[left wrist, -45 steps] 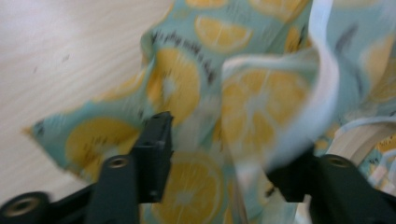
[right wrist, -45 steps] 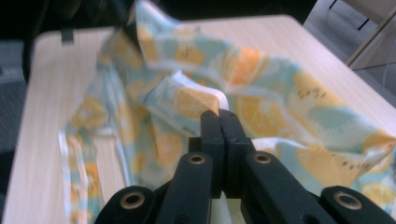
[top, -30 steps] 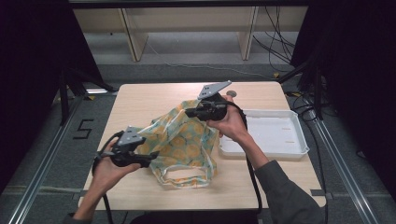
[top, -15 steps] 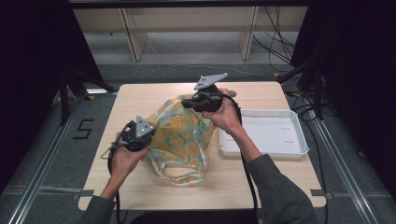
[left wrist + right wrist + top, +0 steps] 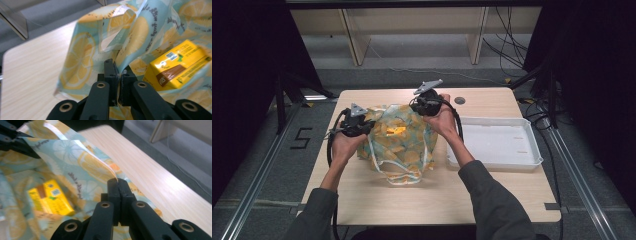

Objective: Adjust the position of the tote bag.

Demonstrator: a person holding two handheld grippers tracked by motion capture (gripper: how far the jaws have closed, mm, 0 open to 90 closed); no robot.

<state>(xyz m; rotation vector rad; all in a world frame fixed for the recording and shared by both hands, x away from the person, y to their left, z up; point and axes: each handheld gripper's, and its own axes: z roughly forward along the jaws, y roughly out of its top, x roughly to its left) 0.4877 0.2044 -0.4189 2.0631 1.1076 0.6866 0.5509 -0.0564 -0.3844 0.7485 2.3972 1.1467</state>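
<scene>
A cloth bag (image 5: 402, 150) printed with lemon slices lies in the middle of the wooden table (image 5: 492, 195). Its mouth is held wide, and a yellow box (image 5: 396, 131) lies inside. My left gripper (image 5: 370, 128) is shut on the bag's left rim. In the left gripper view the jaws (image 5: 118, 75) pinch the cloth (image 5: 82, 57), with the yellow box (image 5: 177, 66) to their right. My right gripper (image 5: 415, 106) is shut on the far right rim. In the right gripper view its jaws (image 5: 117, 185) clamp the white-edged cloth (image 5: 92, 167), and the yellow box (image 5: 51, 197) sits lower left.
A white, shallow tray (image 5: 494, 145) stands on the table to the right of the bag. A small dark hole (image 5: 459, 100) marks the tabletop behind the right hand. Shelving legs and cables lie on the floor beyond the far edge. Bare tabletop runs along the near edge.
My left gripper has moved from the bag's near left side up to its left rim and shut on the cloth. The right gripper has shifted slightly with its rim. The mouth now gapes wider.
</scene>
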